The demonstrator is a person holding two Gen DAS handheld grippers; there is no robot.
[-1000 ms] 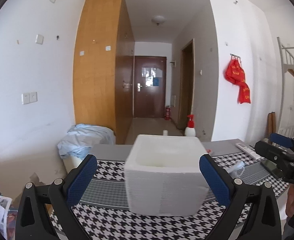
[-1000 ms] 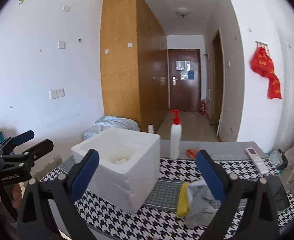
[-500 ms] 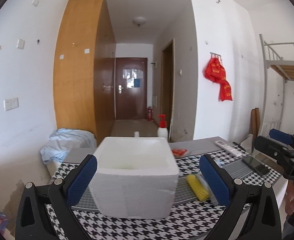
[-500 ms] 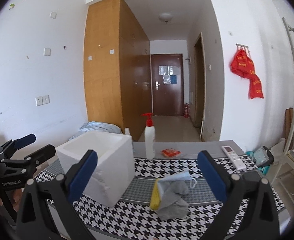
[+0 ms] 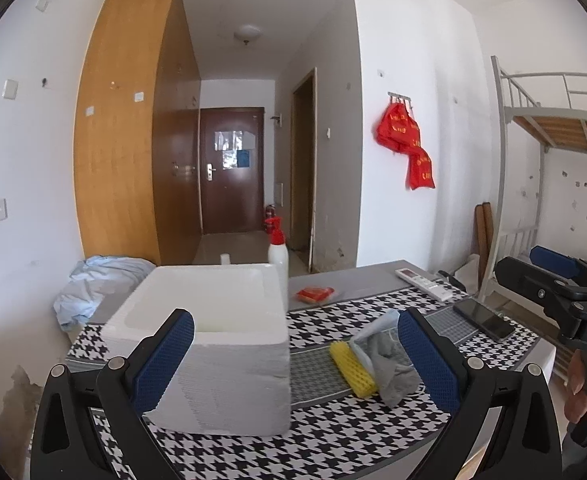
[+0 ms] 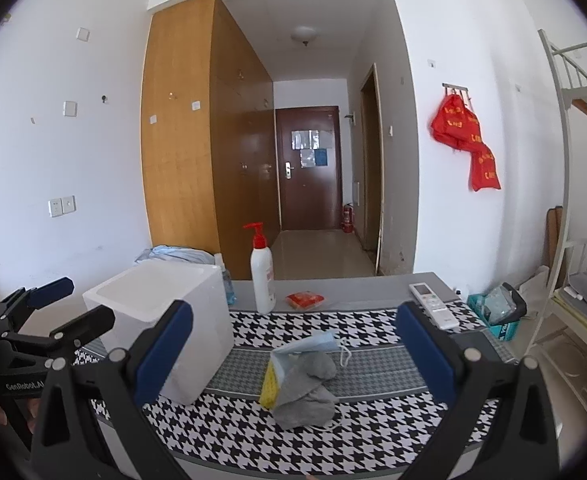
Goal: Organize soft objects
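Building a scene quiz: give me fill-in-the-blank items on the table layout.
1. The pump bottle has a ____ pump head.
2. The face mask lies on top of a grey ____.
3. The yellow sponge lies to the ____ of the foam box in both views.
4. Both grippers, left gripper and right gripper, hold ____.

Missing: red; cloth; right; nothing

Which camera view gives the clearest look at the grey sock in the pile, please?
The right wrist view: the grey sock lies centred between open jaws, unobstructed, under the blue face mask. In the left wrist view the sock sits off to the right, partly hidden behind a blue jaw pad.
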